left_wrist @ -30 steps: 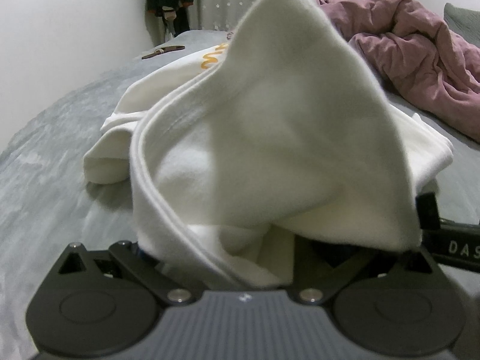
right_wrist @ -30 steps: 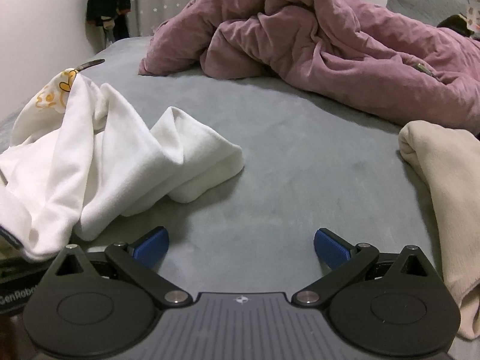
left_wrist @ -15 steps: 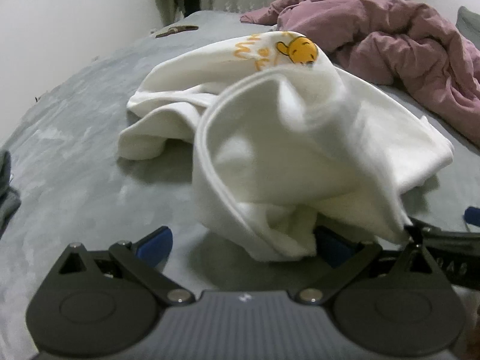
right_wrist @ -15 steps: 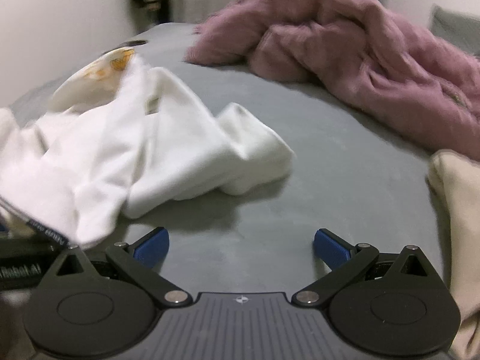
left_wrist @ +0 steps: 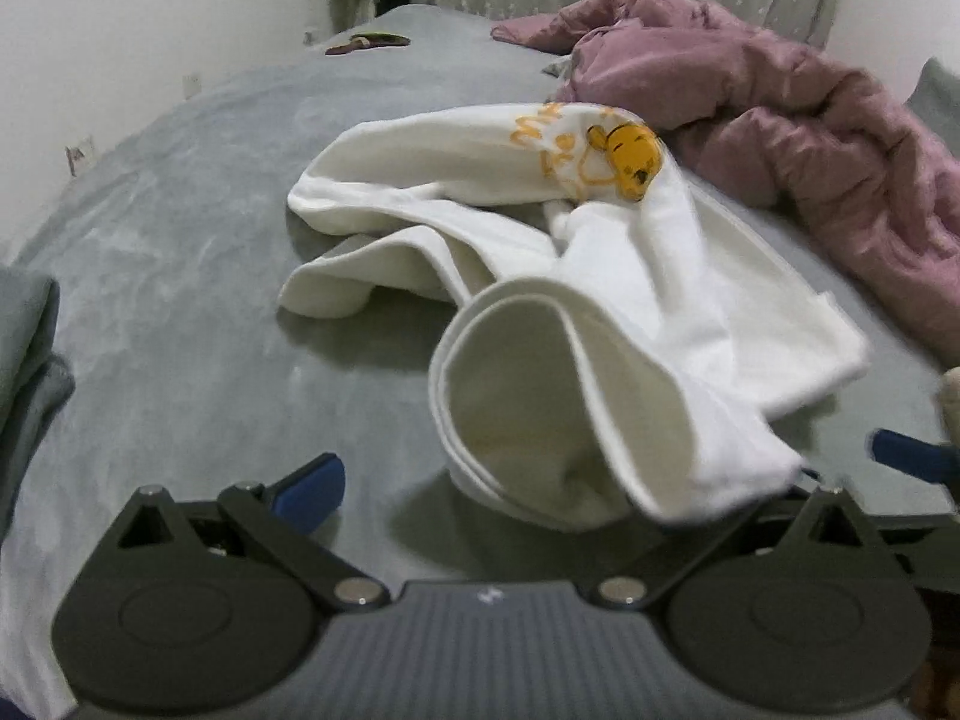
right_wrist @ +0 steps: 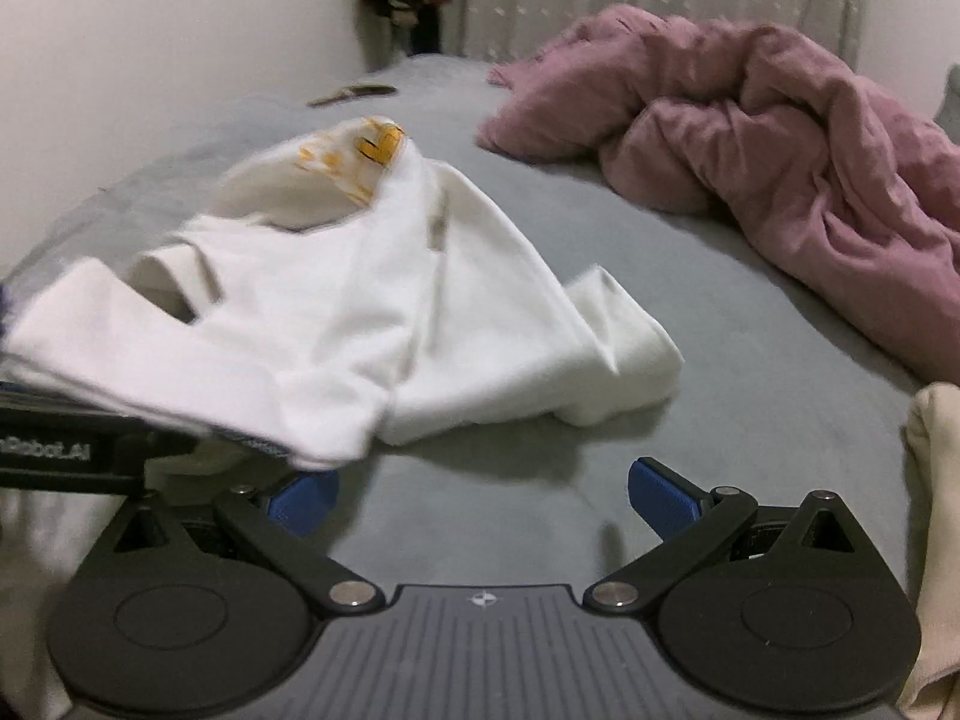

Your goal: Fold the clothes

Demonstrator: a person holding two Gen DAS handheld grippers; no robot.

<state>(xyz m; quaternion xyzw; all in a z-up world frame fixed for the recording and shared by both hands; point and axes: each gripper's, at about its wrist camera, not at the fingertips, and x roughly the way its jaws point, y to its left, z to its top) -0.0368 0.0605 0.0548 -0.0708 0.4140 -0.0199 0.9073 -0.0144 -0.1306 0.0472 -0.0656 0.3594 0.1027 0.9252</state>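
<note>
Grey bed (left_wrist: 180,252) fills both views. Pink duvet (right_wrist: 780,168) is heaped at its far right. The white shirt (left_wrist: 630,276) lies crumpled mid-bed, just left of the duvet, its yellow print (left_wrist: 624,156) on the far hump. Not flat, not folded: sleeves and hem are bunched, and a rolled edge droops right in front of my left gripper (left_wrist: 480,480).

A beige garment (right_wrist: 936,510) sits at the bed's right edge and a grey cloth (left_wrist: 24,348) at its left edge.

Left gripper: fingers spread wide, and the left blue pad (left_wrist: 312,483) is bare. The right pad is hidden under the shirt's loose flap, so I judge the cloth draped rather than pinched. Right gripper (right_wrist: 480,495): fingers apart, nothing between them, over bare bed just right of the shirt.

Risks as I see them:
- closing the left gripper here would catch several layers of that rolled edge and drag the whole bundle, not one hem
- a flap draped on the right pad could snag on pull-back
- a right-gripper sweep might catch the beige garment
- motion blur makes the hem edges hard to judge
</note>
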